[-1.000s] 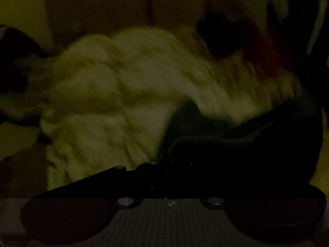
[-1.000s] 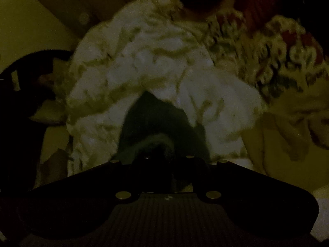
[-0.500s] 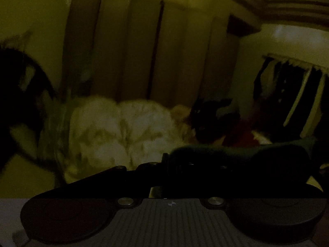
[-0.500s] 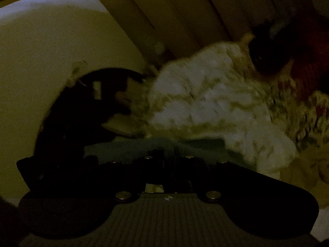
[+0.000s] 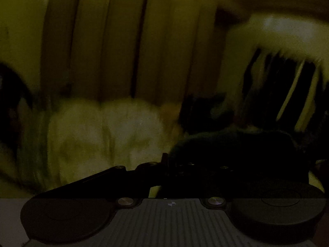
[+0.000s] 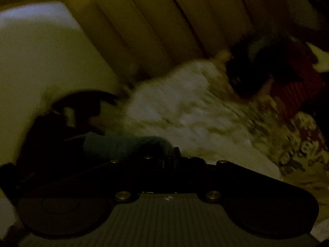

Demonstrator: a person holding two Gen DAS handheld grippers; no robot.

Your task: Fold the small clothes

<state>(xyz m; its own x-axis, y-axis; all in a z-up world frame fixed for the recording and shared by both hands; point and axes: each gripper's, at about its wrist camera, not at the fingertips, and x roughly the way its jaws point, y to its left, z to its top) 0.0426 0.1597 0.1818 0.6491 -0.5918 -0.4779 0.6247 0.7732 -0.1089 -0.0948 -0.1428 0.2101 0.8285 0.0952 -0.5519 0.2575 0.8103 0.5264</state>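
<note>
Gripping 1 dark green garment (image 5: pixel 236 144) between them, the left gripper (image 5: pixel 164 160) and right gripper (image 6: pixel 174 154) pinch closed; beyond lie a white quilt (image 6: pixel 185 111) and wooden wardrobe (image 5: pixel 127 41).

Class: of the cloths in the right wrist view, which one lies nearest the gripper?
The dark teal cloth, right at the gripper; the white and red ones lie beyond.
</note>
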